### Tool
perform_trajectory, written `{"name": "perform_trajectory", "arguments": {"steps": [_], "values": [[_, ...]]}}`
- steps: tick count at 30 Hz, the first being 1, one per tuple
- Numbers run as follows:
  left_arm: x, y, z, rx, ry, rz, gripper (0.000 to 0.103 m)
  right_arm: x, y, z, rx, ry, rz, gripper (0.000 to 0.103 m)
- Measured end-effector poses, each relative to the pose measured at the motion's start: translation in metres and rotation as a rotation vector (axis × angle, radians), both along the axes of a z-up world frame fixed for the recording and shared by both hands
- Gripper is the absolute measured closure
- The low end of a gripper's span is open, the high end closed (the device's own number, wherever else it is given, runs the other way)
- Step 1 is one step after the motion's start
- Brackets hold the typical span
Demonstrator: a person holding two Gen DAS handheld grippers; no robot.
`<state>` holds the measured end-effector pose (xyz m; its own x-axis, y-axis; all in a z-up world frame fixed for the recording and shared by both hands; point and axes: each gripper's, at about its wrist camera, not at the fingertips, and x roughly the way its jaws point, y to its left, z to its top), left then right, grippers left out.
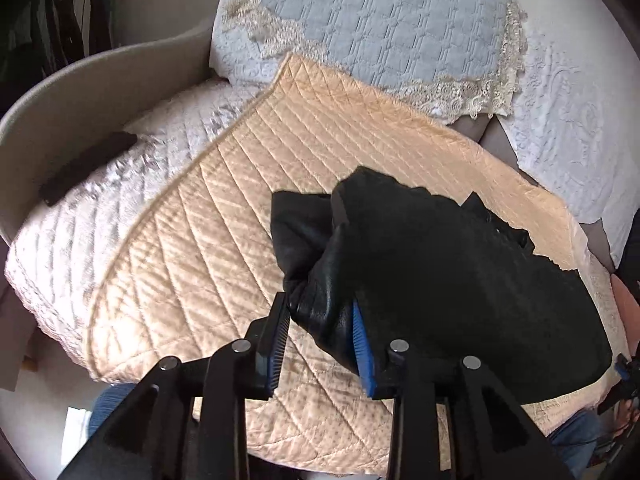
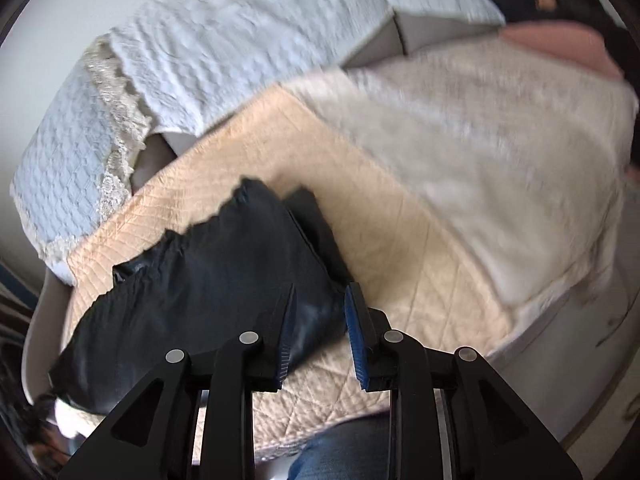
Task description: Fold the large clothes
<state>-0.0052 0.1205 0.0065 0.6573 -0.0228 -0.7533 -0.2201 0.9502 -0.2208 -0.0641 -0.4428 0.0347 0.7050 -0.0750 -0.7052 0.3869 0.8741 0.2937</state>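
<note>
A black garment [image 1: 440, 280] with a leathery sheen lies bunched on a peach quilted cover [image 1: 192, 248], which serves as the landmark here. The cover is satin-like, stitched in a diamond grid with a corded edge. Beyond its far edge sits a pale blue quilted spread [image 1: 380, 28] trimmed with cream lace [image 1: 472, 92]; beside that, further right, lies a white embossed coverlet [image 1: 568, 128]. To the left of the peach cover a silvery-white quilted bedspread [image 1: 88, 216] falls away, with a flat dark oblong object [image 1: 90, 168] resting on it near a curved beige wall [image 1: 80, 80]. In the right wrist view a fuzzy cream blanket [image 2: 500, 168], blurred, overlaps the cover's far right side, with something pink [image 2: 560, 44] past it. Blue denim [image 2: 344, 448] shows below the cover's near edge.

The left tongs [image 1: 320, 312] stand partly open, a wrinkled fold of the garment lying between the ribbed blue pads [image 1: 362, 344]; whether the pads press it I cannot tell. The right tongs [image 2: 320, 308] are likewise partly open, with the garment's glossy corner touching the left pad and a gap before the right one.
</note>
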Motion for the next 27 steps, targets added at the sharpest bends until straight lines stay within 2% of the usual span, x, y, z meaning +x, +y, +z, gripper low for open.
{"name": "perform_trajectory", "arguments": {"steps": [3, 6, 9, 11, 14, 19, 20, 21, 22, 24, 25, 27], "values": [[-0.001, -0.007, 0.024, 0.046, -0.082, -0.012, 0.07, 0.013, 0.015, 0.01, 0.016, -0.068, 0.095, 0.077], [0.014, -0.026, 0.038, 0.039, -0.16, -0.09, 0.07, 0.051, 0.035, -0.003, 0.071, -0.098, 0.253, 0.077], [0.044, -0.044, 0.03, 0.029, -0.185, -0.167, 0.07, 0.09, 0.038, -0.022, 0.173, -0.09, 0.332, 0.077], [0.067, -0.052, 0.018, 0.025, -0.167, -0.191, 0.07, 0.117, 0.035, -0.033, 0.236, -0.101, 0.37, 0.077], [0.1, -0.059, 0.006, 0.033, -0.145, -0.203, 0.07, 0.145, 0.025, -0.044, 0.293, -0.099, 0.378, 0.077], [0.142, -0.057, -0.015, 0.013, -0.113, -0.183, 0.07, 0.17, -0.009, -0.073, 0.29, -0.033, 0.273, 0.077], [0.147, -0.054, -0.023, 0.037, -0.098, -0.167, 0.07, 0.169, -0.018, -0.08, 0.293, -0.027, 0.252, 0.08], [0.153, -0.049, -0.034, 0.055, -0.059, -0.132, 0.07, 0.169, -0.027, -0.087, 0.313, -0.037, 0.243, 0.091], [0.156, -0.041, -0.048, 0.016, -0.025, -0.11, 0.07, 0.165, -0.036, -0.095, 0.345, -0.049, 0.224, 0.103], [0.155, -0.027, -0.061, -0.065, -0.019, -0.084, 0.071, 0.16, -0.047, -0.103, 0.41, -0.084, 0.199, 0.103], [0.154, -0.025, -0.061, -0.077, -0.027, -0.077, 0.072, 0.159, -0.046, -0.103, 0.396, -0.09, 0.199, 0.103], [0.154, -0.028, -0.063, -0.047, -0.021, -0.07, 0.072, 0.162, -0.041, -0.101, 0.351, -0.082, 0.201, 0.103]]}}
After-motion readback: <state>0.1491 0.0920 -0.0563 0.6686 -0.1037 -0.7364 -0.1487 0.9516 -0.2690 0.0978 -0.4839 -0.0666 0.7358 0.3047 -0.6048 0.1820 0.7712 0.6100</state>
